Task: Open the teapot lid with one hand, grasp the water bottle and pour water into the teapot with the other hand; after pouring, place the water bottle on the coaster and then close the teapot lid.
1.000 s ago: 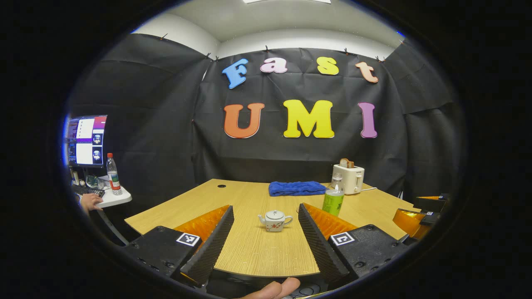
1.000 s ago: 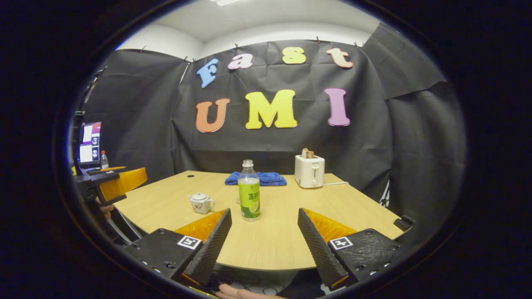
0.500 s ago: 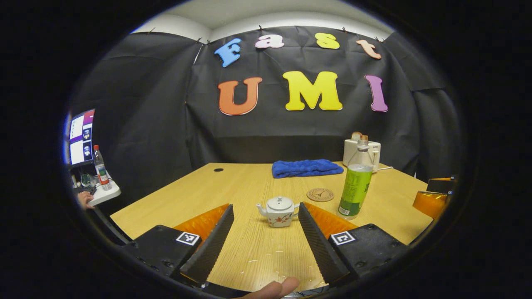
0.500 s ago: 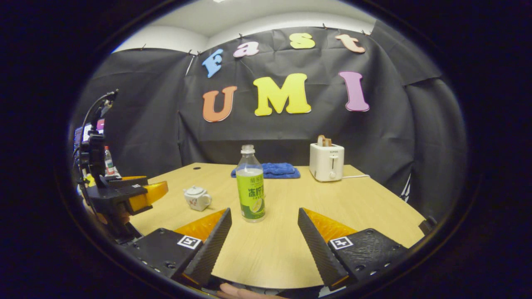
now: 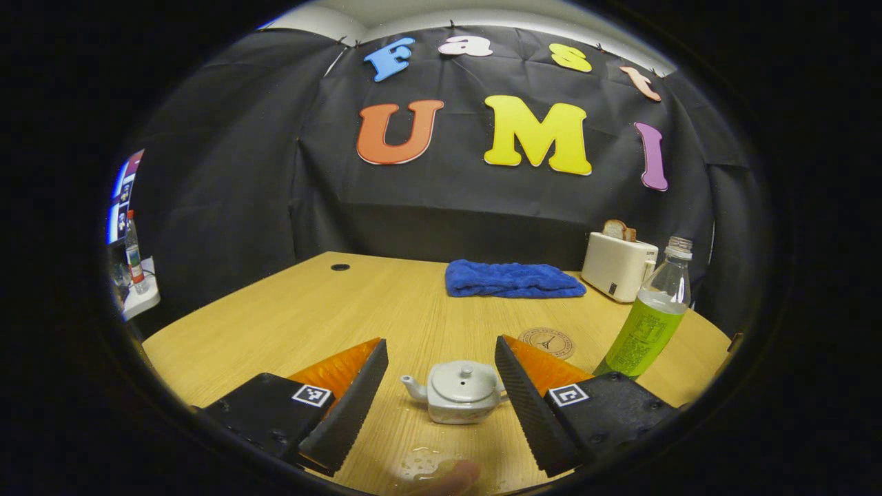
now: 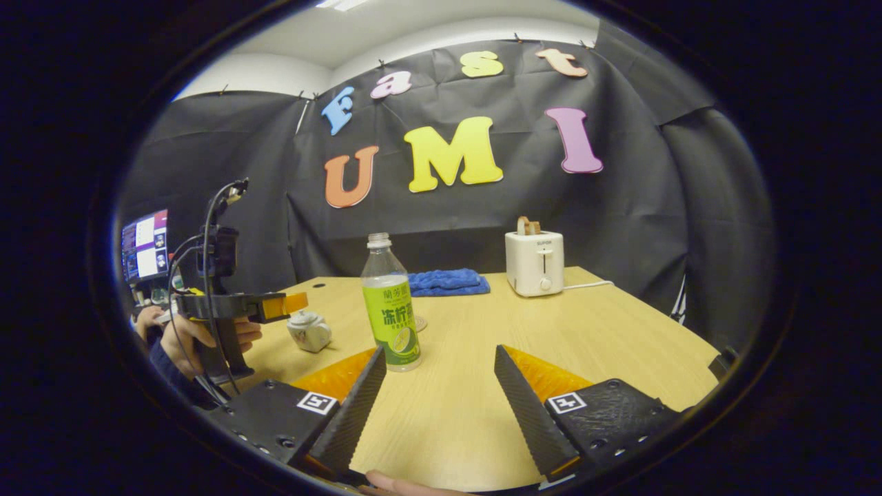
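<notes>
My left claw (image 5: 441, 386) stands spread around the lidded teapot (image 5: 458, 391); its handle is hidden behind one finger. My right claw (image 6: 437, 393) is spread, water bottle (image 6: 391, 313) ahead.

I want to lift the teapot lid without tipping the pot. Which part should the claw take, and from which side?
Take the small knob on top of the teapot lid, coming down from above. The teapot stands upright between the open fingers of the left claw, with its spout on one side and handle on the other, so a side approach would probably push the pot.
</notes>
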A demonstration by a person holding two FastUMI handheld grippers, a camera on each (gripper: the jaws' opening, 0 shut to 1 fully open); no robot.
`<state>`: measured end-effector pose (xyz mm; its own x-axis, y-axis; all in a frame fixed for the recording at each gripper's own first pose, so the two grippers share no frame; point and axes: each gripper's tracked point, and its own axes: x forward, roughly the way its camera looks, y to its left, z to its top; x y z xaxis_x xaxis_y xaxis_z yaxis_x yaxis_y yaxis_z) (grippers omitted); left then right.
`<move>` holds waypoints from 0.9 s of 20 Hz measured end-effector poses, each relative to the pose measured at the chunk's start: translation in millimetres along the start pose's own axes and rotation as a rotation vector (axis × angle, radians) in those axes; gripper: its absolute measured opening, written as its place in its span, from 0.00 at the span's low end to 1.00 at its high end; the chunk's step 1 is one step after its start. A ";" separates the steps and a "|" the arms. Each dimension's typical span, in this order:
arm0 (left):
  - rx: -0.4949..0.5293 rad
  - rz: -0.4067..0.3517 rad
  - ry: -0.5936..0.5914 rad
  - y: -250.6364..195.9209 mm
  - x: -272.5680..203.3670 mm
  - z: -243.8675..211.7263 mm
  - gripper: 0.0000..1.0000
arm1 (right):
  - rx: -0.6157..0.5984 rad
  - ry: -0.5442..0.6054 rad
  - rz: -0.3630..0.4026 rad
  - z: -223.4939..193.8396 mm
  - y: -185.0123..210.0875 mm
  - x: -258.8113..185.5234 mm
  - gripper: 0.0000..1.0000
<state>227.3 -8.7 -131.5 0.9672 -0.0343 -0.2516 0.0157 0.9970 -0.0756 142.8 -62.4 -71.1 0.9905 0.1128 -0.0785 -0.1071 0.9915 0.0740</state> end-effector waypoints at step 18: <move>0.114 -0.004 -0.016 -4.9 29.6 -6.0 0.08 | 0.040 0.066 0.003 -26.9 -8.6 28.8 0.96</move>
<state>254.3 -15.1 -144.4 0.9709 -0.0383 -0.2365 0.0476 0.9983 0.0334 169.9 -66.0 -100.7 0.9822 0.1211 -0.1435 -0.1051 0.9879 0.1142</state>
